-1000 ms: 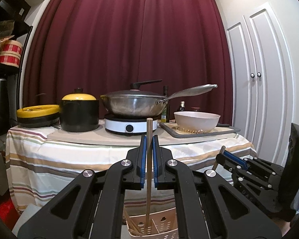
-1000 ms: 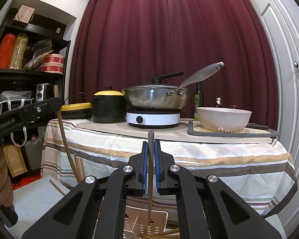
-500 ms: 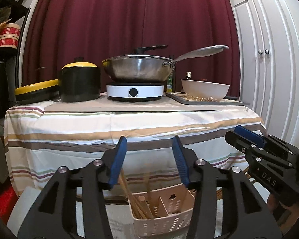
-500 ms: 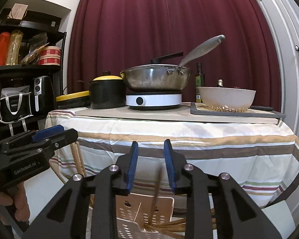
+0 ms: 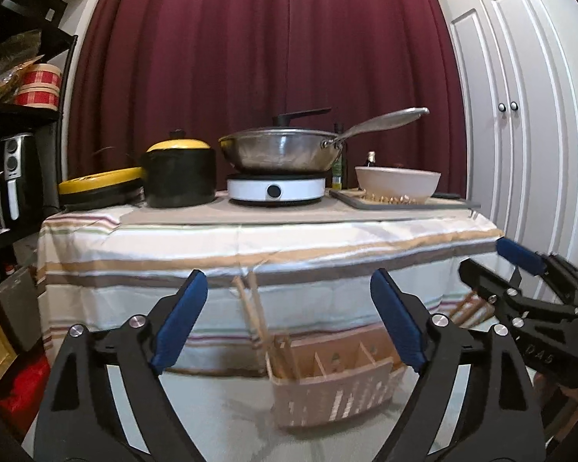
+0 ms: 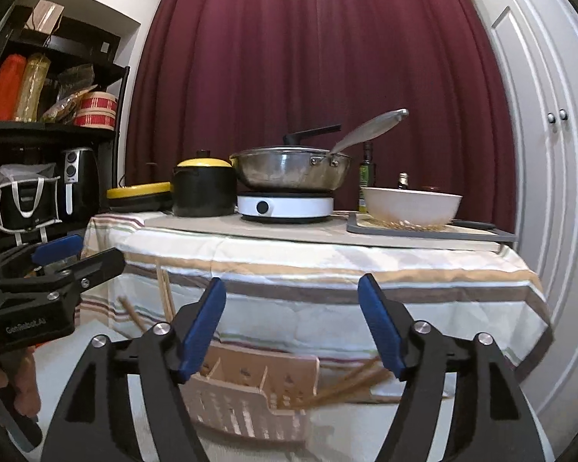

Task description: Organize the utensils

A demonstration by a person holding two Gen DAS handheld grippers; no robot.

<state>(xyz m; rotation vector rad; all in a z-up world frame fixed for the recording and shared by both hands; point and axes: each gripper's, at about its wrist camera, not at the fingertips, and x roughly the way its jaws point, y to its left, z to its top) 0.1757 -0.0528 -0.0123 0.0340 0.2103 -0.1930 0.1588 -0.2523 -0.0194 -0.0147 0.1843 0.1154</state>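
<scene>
A beige slotted utensil basket [image 5: 327, 389] with several compartments sits low in front of the table. Wooden chopsticks [image 5: 255, 319] stand in its left compartment. My left gripper [image 5: 289, 321] hovers above the basket, its jaws opening wide with nothing between the blue pads. The right wrist view shows the same basket [image 6: 246, 396], with more chopsticks [image 6: 346, 385] leaning out to the right. My right gripper [image 6: 292, 330] hangs over it, jaws opening and empty. Each gripper shows in the other's view: the right gripper [image 5: 497, 265] and the left gripper [image 6: 77, 256].
Behind the basket stands a table with a striped cloth [image 5: 250, 246]. On it are a wok [image 5: 281, 150] on a white cooker, a black pot with a yellow lid [image 5: 177, 177] and a white bowl [image 5: 397, 183] on a grey tray. Black shelves stand left, white cupboard doors right.
Both grippers were shut on one upright chopstick each. Both have opened wide and let go, and the chopsticks now rest in the basket.
</scene>
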